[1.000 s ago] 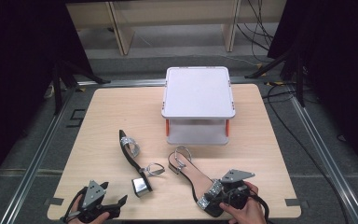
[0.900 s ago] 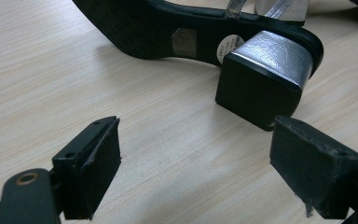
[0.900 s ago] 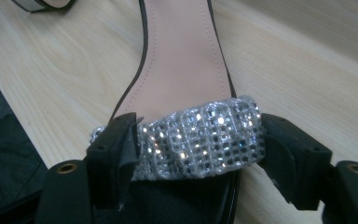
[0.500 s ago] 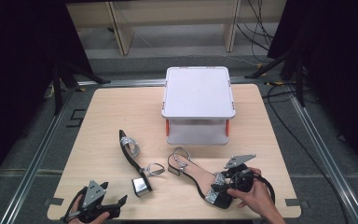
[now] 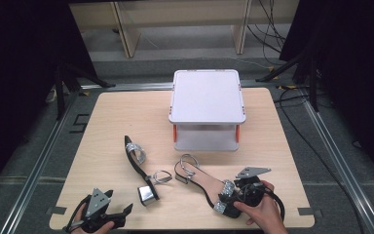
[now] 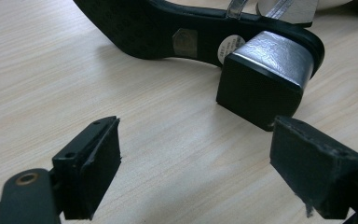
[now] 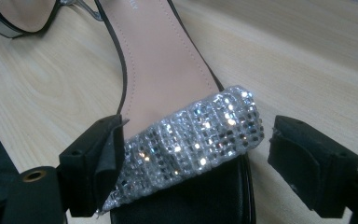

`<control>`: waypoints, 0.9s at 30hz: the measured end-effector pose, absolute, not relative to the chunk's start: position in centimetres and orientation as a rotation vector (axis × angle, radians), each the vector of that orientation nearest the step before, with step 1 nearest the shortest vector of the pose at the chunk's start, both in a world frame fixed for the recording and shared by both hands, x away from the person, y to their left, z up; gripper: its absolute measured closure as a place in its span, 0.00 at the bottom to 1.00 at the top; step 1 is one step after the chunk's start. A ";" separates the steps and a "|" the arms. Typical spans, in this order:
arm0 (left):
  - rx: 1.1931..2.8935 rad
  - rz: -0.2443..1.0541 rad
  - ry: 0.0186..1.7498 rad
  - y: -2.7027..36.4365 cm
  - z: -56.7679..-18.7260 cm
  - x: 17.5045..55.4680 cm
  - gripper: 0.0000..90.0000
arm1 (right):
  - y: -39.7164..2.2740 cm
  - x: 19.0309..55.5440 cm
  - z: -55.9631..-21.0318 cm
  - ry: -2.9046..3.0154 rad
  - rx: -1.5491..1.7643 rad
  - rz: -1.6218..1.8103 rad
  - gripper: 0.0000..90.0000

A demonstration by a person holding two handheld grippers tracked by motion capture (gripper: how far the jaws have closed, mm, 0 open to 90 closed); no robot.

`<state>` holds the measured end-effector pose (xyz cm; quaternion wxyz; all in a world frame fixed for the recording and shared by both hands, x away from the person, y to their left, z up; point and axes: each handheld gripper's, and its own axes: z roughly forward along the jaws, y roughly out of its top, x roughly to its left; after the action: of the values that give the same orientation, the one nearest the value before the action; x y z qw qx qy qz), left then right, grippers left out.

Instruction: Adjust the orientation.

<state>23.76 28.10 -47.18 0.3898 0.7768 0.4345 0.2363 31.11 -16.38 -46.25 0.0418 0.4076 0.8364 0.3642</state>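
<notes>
Two black sandals lie on the wooden table (image 5: pixel 126 112). One sandal (image 5: pixel 135 158) lies on its side, its silver block heel (image 6: pixel 265 79) just beyond my left gripper (image 6: pixel 196 140), which rests open near the front edge (image 5: pixel 125 214). The other sandal (image 5: pixel 202 180) stands upright with a pink insole (image 7: pixel 158 60). My right gripper (image 7: pixel 196 140) straddles its glittering toe strap (image 7: pixel 200 135) at the toe end (image 5: pixel 230 199). Its jaws have just been opening: the left one brushes the strap's edge and the right one stands clear of it.
A white two-level stand (image 5: pixel 207 97) with orange posts sits at the back middle of the table. Black curtains, metal rails and cables surround the table. Bare wood lies at the left and right of the stand.
The right hand has shifted slightly to the right, and the upright sandal's toe has turned a little with it. The left gripper has stayed where it was.
</notes>
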 end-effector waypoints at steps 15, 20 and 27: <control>1.952 0.594 1.123 28.1 -47.2 23.7 0.18 | -18.1 34.1 -45.2 2.632 1.045 0.995 0.66; 1.957 0.593 1.133 28.1 -47.2 23.7 0.18 | -18.0 34.8 -44.9 2.683 1.077 0.953 0.67; 1.960 0.597 1.121 28.1 -47.3 23.8 0.18 | -17.6 37.6 -44.6 2.710 0.996 0.894 0.71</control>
<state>23.83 28.14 -47.32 0.3921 0.7720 0.4416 0.2352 37.58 -17.64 -44.63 0.0595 0.3290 0.8950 0.2952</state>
